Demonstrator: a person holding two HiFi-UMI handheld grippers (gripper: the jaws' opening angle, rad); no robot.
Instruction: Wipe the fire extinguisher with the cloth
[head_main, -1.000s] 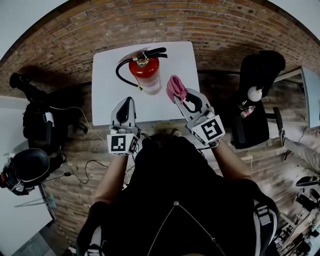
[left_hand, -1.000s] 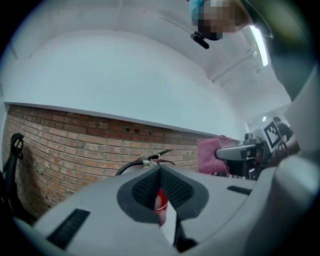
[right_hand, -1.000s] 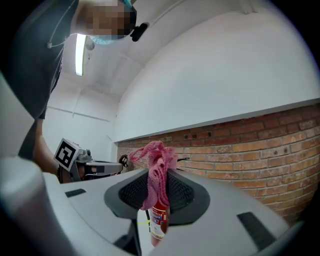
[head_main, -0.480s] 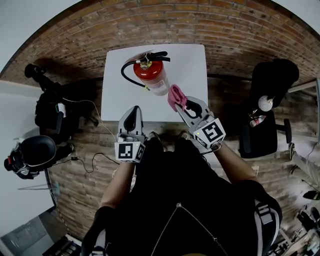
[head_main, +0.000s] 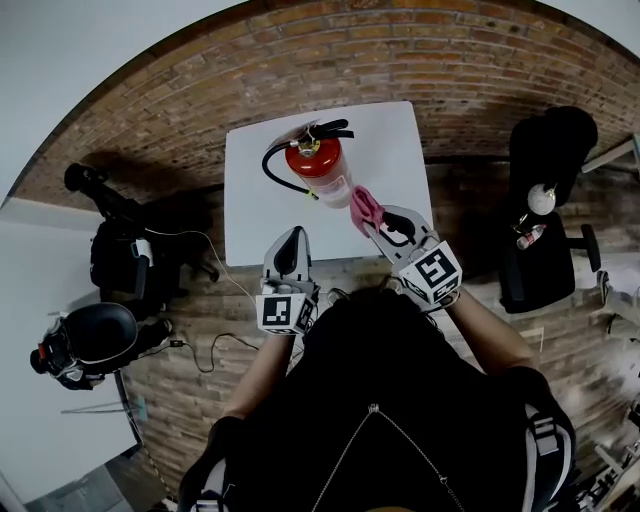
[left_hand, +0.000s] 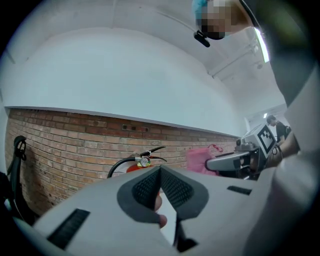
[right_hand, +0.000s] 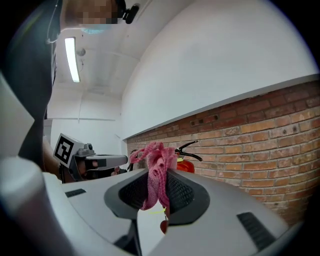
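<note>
Pink cloth (head_main: 364, 208), head view: pinched in the right gripper (head_main: 372, 222), just beside the extinguisher (head_main: 318, 165), at its lower right flank; whether they touch is unclear.
Change, head view: table (head_main: 250, 205), extinguisher and both grippers sit further right in frame than half a second ago; the cloth remains beside the cylinder.
Left gripper (head_main: 293, 232), head view: over the table's near edge, apart from the extinguisher, on its near left.
Left gripper view: jaws closed tip to tip, nothing between them; extinguisher (left_hand: 131, 169) ahead past the tips, cloth (left_hand: 200, 157) further right.
Right gripper view: jaws clamped on the cloth (right_hand: 156, 170), which bunches above the tips; extinguisher (right_hand: 186, 165) just behind it.
</note>
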